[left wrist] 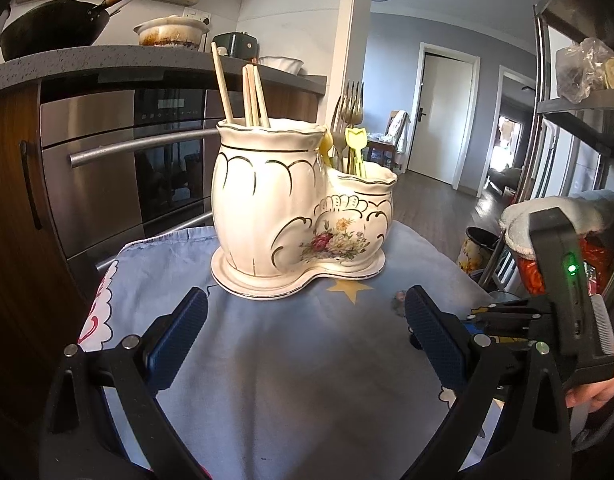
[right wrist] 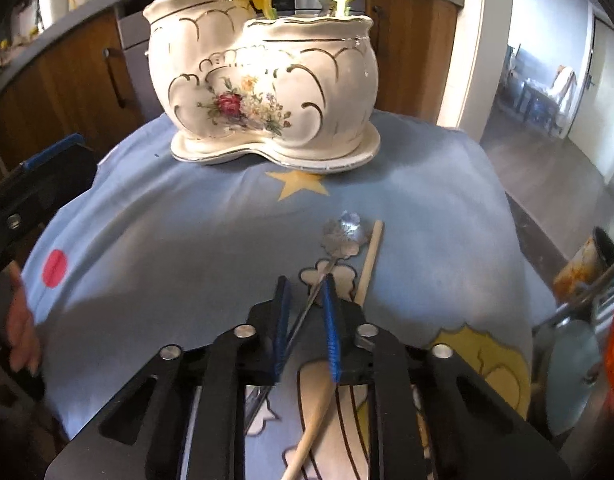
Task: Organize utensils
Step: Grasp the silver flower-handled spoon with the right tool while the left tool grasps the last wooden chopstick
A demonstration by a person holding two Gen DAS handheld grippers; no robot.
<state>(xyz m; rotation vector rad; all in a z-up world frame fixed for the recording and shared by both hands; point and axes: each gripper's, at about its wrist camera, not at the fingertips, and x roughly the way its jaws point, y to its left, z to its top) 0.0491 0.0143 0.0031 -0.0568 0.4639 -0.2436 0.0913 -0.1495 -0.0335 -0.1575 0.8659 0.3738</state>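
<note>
A white floral ceramic utensil holder (left wrist: 299, 208) with two compartments stands on a blue cloth (left wrist: 307, 360); it also shows in the right wrist view (right wrist: 267, 80). Its tall compartment holds wooden chopsticks (left wrist: 247, 92); the low one holds forks (left wrist: 349, 108) and yellow plastic utensils (left wrist: 355, 140). My left gripper (left wrist: 307, 320) is open and empty in front of the holder. My right gripper (right wrist: 305, 292) is nearly shut around the handle of a metal flower-shaped spoon (right wrist: 343, 236) lying on the cloth. A wooden chopstick (right wrist: 369, 264) lies just right of it.
An oven (left wrist: 127, 168) and wooden cabinets stand behind the table, with a wok (left wrist: 51, 28) and pots on the counter. A metal shelf rack (left wrist: 579, 100) stands at the right. The right gripper's body (left wrist: 563, 280) shows in the left wrist view.
</note>
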